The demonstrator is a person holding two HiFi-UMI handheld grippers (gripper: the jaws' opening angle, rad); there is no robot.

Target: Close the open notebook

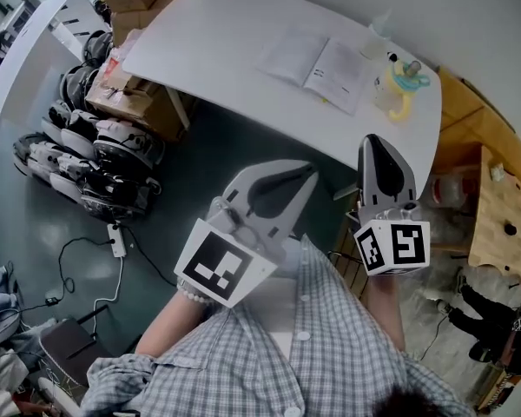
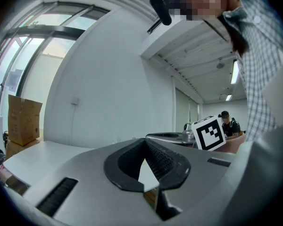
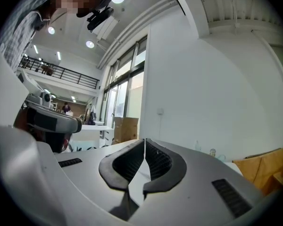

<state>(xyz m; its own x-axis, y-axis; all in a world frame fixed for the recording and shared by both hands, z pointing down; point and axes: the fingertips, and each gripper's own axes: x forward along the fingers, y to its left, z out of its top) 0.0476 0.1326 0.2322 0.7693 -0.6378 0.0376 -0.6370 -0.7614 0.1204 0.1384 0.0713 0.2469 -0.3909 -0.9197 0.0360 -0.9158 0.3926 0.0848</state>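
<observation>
The open notebook lies flat, pages up, on the white table in the head view, towards the table's right half. My left gripper is held in the air short of the table's near edge, shut with nothing between its jaws. My right gripper is beside it to the right, its tip at the table's near edge below the notebook, also shut and empty. In the left gripper view the left gripper shows jaw tips that meet. The right gripper looks the same in its own view. Neither gripper view shows the notebook.
A yellow and teal cup-like item and a clear bottle stand on the table right of the notebook. Cardboard boxes and a pile of helmets sit on the floor at left. Wooden furniture is at right. Cables and a power strip lie on the floor.
</observation>
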